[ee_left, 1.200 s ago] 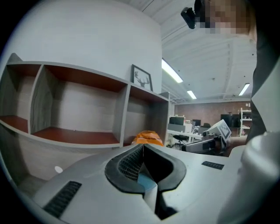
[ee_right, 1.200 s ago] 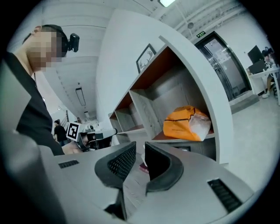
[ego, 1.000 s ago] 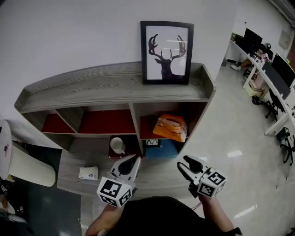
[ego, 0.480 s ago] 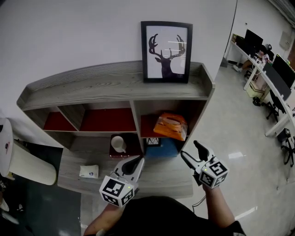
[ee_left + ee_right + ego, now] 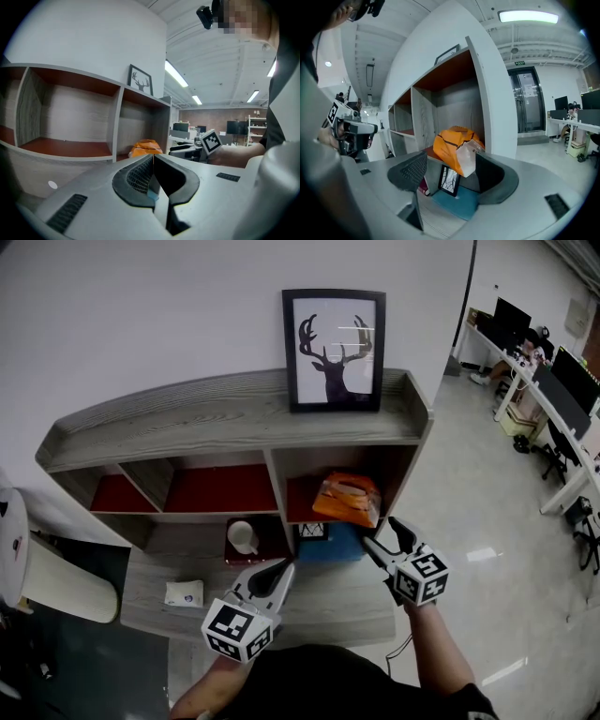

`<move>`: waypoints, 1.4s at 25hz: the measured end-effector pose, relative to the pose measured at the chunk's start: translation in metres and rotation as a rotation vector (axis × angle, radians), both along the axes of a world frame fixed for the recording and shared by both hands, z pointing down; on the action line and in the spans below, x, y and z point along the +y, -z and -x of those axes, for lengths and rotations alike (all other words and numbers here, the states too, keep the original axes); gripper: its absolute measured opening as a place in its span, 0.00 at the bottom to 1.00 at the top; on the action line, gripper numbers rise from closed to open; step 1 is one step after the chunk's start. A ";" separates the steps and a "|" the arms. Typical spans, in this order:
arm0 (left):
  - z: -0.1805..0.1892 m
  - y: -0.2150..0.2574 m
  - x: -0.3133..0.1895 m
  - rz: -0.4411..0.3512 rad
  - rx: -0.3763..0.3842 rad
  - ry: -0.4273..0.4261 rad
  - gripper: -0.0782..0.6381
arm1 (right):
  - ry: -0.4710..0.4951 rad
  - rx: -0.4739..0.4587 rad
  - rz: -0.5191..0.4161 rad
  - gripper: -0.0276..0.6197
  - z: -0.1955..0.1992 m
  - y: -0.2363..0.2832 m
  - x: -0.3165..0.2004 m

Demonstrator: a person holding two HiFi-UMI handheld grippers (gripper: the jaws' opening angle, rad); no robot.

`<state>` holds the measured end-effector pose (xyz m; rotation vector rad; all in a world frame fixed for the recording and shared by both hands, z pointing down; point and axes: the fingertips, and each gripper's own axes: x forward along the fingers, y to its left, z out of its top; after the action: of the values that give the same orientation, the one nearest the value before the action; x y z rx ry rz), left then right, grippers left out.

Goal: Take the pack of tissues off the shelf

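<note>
Right gripper view: right gripper [image 5: 452, 161] jaws at full spread, having just been opening. Nothing is gripped. Orange pack of tissues [image 5: 451, 142] sits ahead of them in the shelf's [image 5: 234, 414] upper right compartment. Left gripper [image 5: 153, 157] is level beside it, jaws pressed together, empty.

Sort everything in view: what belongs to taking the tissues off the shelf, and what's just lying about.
Belongs to the job:
orange tissue pack; shelf; right tool, its jaws have just been opening, nothing between them yet.

Just lying about:
deer picture; mug; white packet; blue item; small frame; left tool, shut on nothing.
</note>
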<state>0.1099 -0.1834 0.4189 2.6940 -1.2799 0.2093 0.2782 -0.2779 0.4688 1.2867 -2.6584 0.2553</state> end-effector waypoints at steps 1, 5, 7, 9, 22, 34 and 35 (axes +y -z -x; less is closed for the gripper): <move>-0.001 0.001 0.000 -0.002 -0.001 -0.004 0.13 | -0.011 -0.005 0.007 0.46 0.000 -0.001 -0.003; -0.002 0.001 0.000 0.000 0.001 -0.012 0.13 | -0.006 -0.009 0.037 0.46 0.003 -0.015 -0.016; -0.002 -0.001 0.002 0.006 0.000 -0.012 0.13 | -0.013 -0.006 0.038 0.46 0.006 -0.016 -0.021; 0.001 -0.003 0.003 0.013 0.000 -0.007 0.13 | -0.014 0.013 0.048 0.46 0.006 -0.027 -0.028; 0.017 -0.007 0.009 0.027 -0.001 0.028 0.13 | -0.042 0.091 0.022 0.32 0.017 -0.038 -0.040; 0.014 -0.008 0.007 0.032 0.005 0.007 0.13 | -0.065 -0.026 -0.034 0.22 0.005 -0.003 -0.016; 0.014 -0.008 0.006 0.032 0.005 0.005 0.13 | -0.066 -0.034 -0.042 0.21 0.003 0.001 -0.013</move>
<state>0.0956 -0.1770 0.4265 2.6624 -1.2708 0.2205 0.2749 -0.2908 0.4674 1.3968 -2.6655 0.2339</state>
